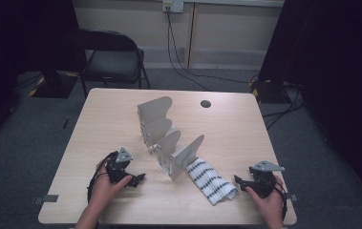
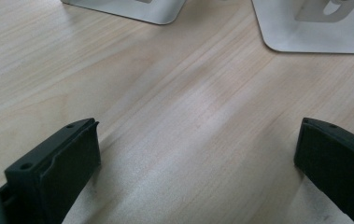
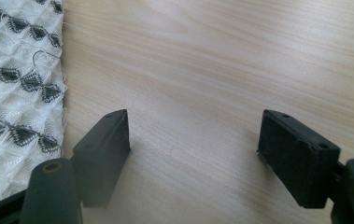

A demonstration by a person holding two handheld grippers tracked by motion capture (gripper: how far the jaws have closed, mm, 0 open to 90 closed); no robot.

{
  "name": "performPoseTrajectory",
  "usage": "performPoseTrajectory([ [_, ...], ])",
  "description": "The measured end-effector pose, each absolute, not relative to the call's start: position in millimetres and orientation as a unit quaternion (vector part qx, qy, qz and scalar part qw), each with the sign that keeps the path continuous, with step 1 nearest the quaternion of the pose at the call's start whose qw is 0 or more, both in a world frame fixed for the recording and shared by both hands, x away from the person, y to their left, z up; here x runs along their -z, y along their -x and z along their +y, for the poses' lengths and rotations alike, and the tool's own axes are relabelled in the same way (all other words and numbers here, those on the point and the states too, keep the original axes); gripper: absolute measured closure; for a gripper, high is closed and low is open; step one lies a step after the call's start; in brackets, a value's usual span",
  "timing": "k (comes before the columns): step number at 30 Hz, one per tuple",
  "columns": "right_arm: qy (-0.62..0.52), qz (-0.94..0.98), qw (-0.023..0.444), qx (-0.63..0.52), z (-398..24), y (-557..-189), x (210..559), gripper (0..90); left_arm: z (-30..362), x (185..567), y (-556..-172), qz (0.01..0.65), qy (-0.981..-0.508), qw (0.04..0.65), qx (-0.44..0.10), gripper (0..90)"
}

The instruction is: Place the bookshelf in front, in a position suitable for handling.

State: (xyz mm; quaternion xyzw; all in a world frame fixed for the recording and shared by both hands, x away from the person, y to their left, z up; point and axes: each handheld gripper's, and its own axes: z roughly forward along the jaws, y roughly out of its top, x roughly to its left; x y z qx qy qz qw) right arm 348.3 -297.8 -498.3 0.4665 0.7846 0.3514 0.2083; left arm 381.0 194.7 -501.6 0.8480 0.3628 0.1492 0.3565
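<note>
A: What's the cloth [image 1: 210, 180] like?
B: White with rows of dark zigzag marks, loosely woven, one thread loop sticking up
A: How does it lie?
B: Flat and folded on the table's near side, running slantwise, its far end touching the foot of the rack [image 1: 166, 138]

Open right claw [image 3: 193, 154] over table [image 3: 240, 56], patterned cloth [image 3: 16, 88] beside it

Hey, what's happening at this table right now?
A person sits at a wooden table with a gripper in each hand. Both the left gripper and right gripper rest open, holding nothing. Between them stand a white divider rack and a black-and-white patterned cloth lying flat beside it, near the right gripper. Nothing is being handled yet.
</note>
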Motion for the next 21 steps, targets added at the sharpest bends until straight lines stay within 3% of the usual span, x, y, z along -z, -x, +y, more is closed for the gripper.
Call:
performPoseTrajectory([
  [15, -0.473, 0.782, 0.209, -0.349, -295.5, -347.0, 498.0, 24.4, 195.0, 501.4, -381.0, 0.361, -0.849, 0.355, -0.149, 0.0],
  [21, -0.458, 0.784, 0.197, -0.369, -284.8, -343.6, 479.8, 25.6, 194.7, 501.6, -381.0, 0.362, -0.848, 0.356, -0.149, 0.0],
])
